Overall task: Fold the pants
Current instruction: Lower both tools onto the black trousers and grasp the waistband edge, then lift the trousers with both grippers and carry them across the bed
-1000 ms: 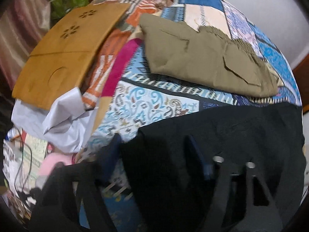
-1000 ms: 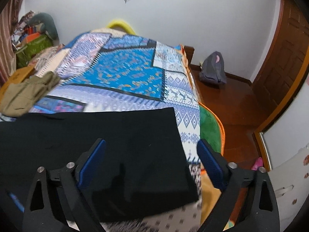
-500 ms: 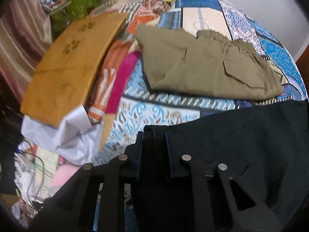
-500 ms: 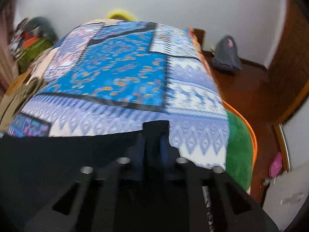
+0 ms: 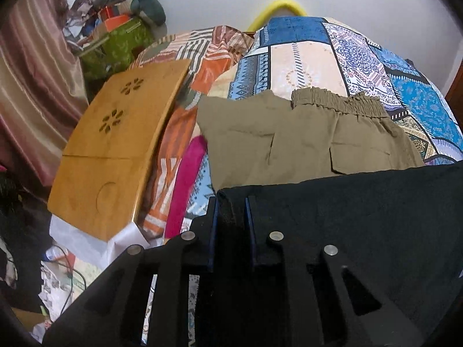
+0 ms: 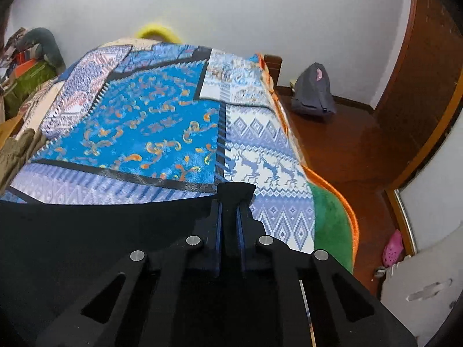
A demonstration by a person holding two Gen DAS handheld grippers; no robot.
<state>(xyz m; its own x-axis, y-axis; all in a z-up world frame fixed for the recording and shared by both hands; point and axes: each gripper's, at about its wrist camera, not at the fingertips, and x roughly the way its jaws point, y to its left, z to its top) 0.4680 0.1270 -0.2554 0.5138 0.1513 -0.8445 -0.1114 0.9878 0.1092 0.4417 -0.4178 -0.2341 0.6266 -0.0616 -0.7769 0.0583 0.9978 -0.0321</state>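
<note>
Black pants [image 5: 361, 217] lie across the near end of the patterned bed cover. My left gripper [image 5: 230, 202] is shut on their left corner, a fold of black cloth pinched between its blue pads and lifted off the bed. In the right wrist view the same black pants [image 6: 86, 231] stretch to the left. My right gripper [image 6: 229, 202] is shut on their right corner, which sticks up past the fingertips.
Folded khaki pants [image 5: 303, 138] lie on the bed just beyond the black ones. A wooden lap tray [image 5: 115, 150] leans at the bed's left side over clutter. On the right, the bed edge [image 6: 332, 196] drops to a wooden floor with a grey backpack [image 6: 314, 89].
Both grippers went from open over the black pants to shut on their corners. The left one has lifted its corner up; the right one moved toward the right corner and gripped it.
</note>
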